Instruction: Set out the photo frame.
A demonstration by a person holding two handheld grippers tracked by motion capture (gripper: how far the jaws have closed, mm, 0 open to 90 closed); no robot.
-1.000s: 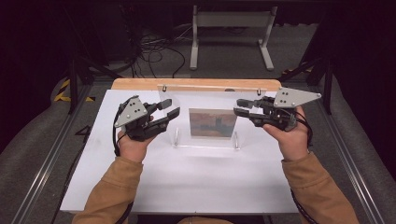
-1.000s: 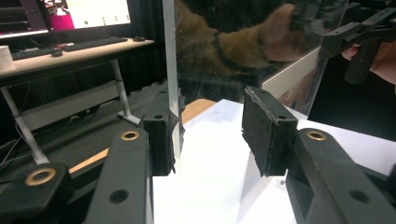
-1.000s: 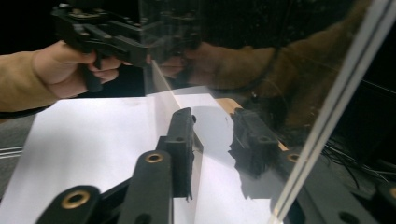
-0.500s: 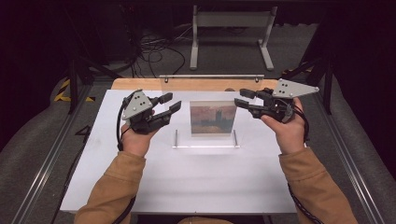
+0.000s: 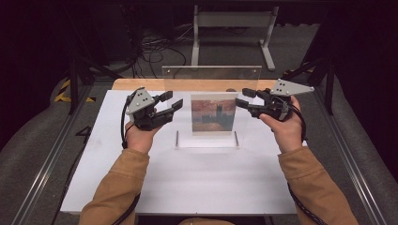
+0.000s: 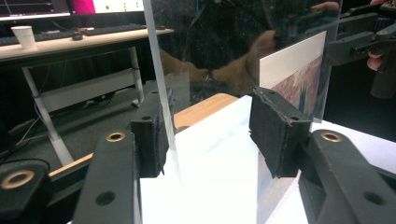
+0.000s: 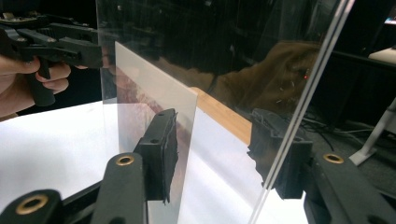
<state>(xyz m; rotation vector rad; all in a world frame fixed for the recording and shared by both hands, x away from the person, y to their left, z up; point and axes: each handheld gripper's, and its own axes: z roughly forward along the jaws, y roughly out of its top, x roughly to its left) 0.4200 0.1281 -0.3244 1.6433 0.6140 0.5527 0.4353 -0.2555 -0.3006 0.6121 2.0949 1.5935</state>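
A clear acrylic picture stand (image 5: 211, 72) stands upright on the white tabletop (image 5: 187, 187), with a print of an orange sky and a tower (image 5: 213, 114) inside it. My left gripper (image 5: 170, 102) is at its left edge and my right gripper (image 5: 244, 97) at its right edge. In the left gripper view the sheet's edge (image 6: 161, 93) runs between the jaws of the left gripper (image 6: 212, 135), close by one pad and well clear of the other. In the right gripper view the edge (image 7: 308, 93) lies beside the far pad of the right gripper (image 7: 219, 154). Both pairs of jaws have just been opening.
A wooden strip (image 5: 141, 84) lines the table's far edge. Beyond it are a white metal frame (image 5: 230, 28) and cables on the floor. Dark rails run along both sides of the table. A desk with a paper cup (image 6: 23, 36) stands off to one side.
Both hands and the clear stand have shifted toward the far side of the table. Both pairs of jaws stand wider apart than before.
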